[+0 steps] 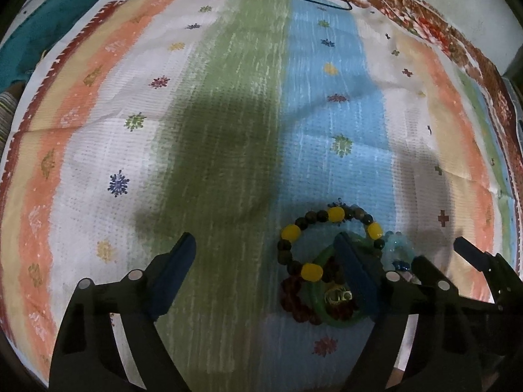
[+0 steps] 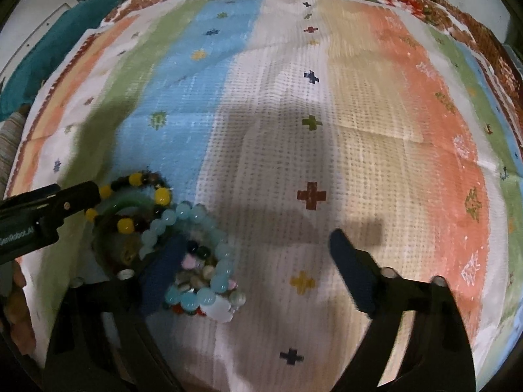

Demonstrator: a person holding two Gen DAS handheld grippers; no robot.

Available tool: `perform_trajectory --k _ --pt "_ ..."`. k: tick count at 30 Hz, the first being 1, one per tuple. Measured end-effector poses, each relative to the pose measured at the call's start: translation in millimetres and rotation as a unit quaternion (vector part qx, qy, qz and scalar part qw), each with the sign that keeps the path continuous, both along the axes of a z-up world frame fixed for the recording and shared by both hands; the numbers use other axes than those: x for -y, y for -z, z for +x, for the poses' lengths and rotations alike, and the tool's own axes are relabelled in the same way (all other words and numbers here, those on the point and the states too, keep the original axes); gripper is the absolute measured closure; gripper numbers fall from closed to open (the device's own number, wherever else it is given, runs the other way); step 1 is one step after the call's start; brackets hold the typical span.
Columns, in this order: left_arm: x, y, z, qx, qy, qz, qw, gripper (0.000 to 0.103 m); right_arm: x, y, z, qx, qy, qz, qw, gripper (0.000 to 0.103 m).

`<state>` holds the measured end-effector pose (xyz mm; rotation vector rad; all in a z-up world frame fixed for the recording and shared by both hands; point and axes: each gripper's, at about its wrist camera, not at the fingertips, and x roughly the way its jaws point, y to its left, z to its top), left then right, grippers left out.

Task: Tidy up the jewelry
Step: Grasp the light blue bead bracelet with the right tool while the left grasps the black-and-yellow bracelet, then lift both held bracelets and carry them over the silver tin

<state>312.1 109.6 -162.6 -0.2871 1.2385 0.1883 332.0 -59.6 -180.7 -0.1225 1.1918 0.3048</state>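
Jewelry is heaped on the striped cloth (image 1: 228, 114), so with both sets of jaws apart and empty, one bracelet should be singled out before anything's pinched, tbh.

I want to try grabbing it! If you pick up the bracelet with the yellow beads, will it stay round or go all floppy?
Probably floppy: the yellow-bead bracelet looks like separate beads on a string, so it would likely sag. The round beads may slip. It overlaps the green bangle, so that might shift too.
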Motion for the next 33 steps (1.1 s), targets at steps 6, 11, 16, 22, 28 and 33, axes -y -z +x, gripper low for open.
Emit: perform_trajectory --k 6,11,16,22,28,33 --pt "1.9 10.4 5.7 -0.011 0.008 -0.001 0.9999 0.032 -8.0 8.7 8.5 0.001 -0.005 -0.011 1.0 0.021" --pt "3.9 17.8 8.4 -0.02 0.015 -0.002 0.9997 0.049 -10.7 8.6 12.6 0.002 -0.008 -0.007 1.0 0.038" --pt "3.8 20.4 7.4 -0.021 0.019 0.008 0.9996 0.065 -15.2 7.4 8.3 0.0 -0.023 -0.007 1.0 0.054" --pt "1.1 21.9 7.9 -0.022 0.021 0.014 0.9994 0.075 -20.6 9.6 2.6 -0.002 -0.044 -0.026 0.999 0.054" --pt "0.4 21.2 7.3 -0.023 0.022 0.016 0.9993 0.091 -22.1 12.5 0.9 0.013 -0.046 -0.052 0.998 0.073" --pt "0.0 13.6 6.6 -0.017 0.018 0.024 0.9994 0.091 -12.5 7.6 5.1 0.016 -0.032 -0.046 0.998 0.09"
